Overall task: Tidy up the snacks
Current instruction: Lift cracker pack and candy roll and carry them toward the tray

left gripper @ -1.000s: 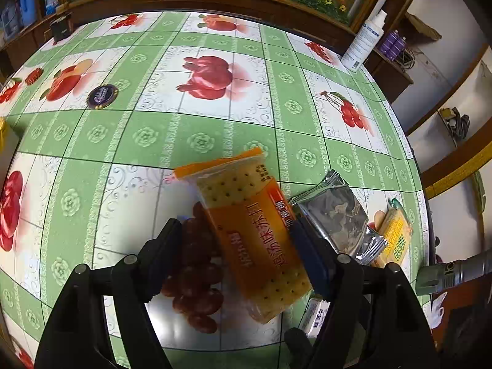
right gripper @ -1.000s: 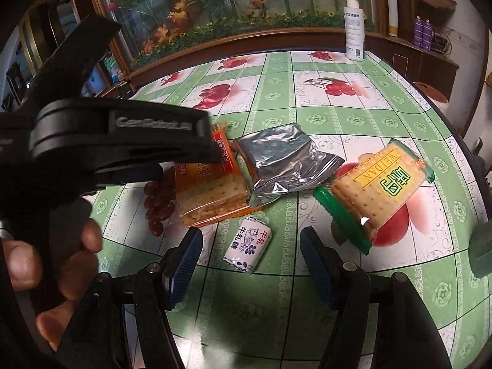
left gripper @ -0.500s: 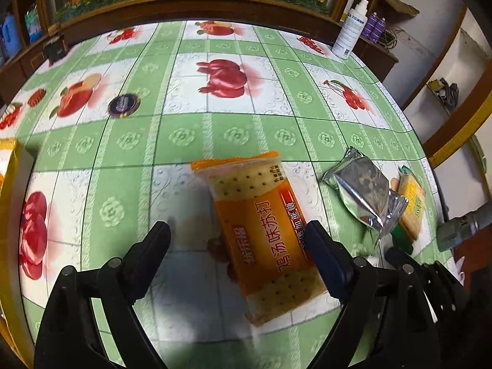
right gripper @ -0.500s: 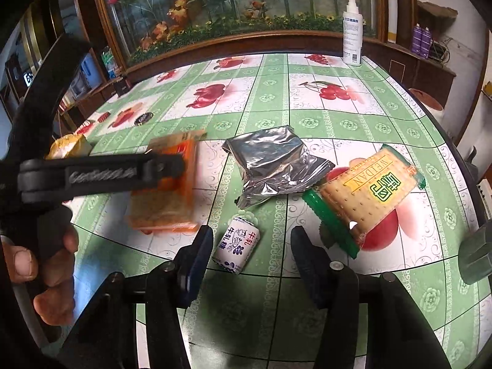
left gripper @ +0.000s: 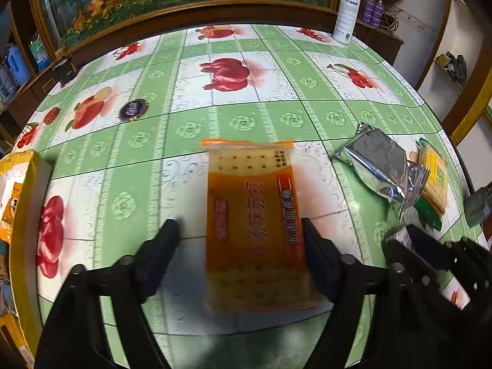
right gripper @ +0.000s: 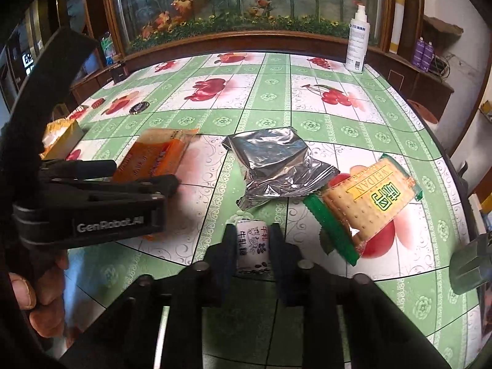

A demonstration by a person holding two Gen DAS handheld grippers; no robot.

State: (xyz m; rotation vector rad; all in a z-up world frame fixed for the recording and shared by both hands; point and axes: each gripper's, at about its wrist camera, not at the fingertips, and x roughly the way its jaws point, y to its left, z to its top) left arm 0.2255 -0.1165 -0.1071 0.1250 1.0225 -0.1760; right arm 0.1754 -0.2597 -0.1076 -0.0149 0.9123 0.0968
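Note:
My left gripper (left gripper: 236, 240) carries an orange cracker packet (left gripper: 255, 224) above the table; its right finger presses the packet's edge, while the left finger stands apart from it. The packet also shows in the right wrist view (right gripper: 153, 156). My right gripper (right gripper: 250, 240) is shut on a small white nougat candy (right gripper: 252, 247) at the table surface. A crumpled silver foil bag (right gripper: 276, 166) lies just beyond it, and a green-ended yellow cracker packet (right gripper: 366, 203) lies to its right.
A yellow box (left gripper: 21, 215) with snack packs stands at the table's left edge. A dark round wrapped sweet (left gripper: 133, 110) lies far left. A white spray bottle (right gripper: 356, 40) stands at the back edge. The green fruit-print tablecloth (left gripper: 246, 117) covers the table.
My left gripper has lifted the orange packet and carried it left, away from the foil bag. My right gripper has moved forward and closed on the nougat candy.

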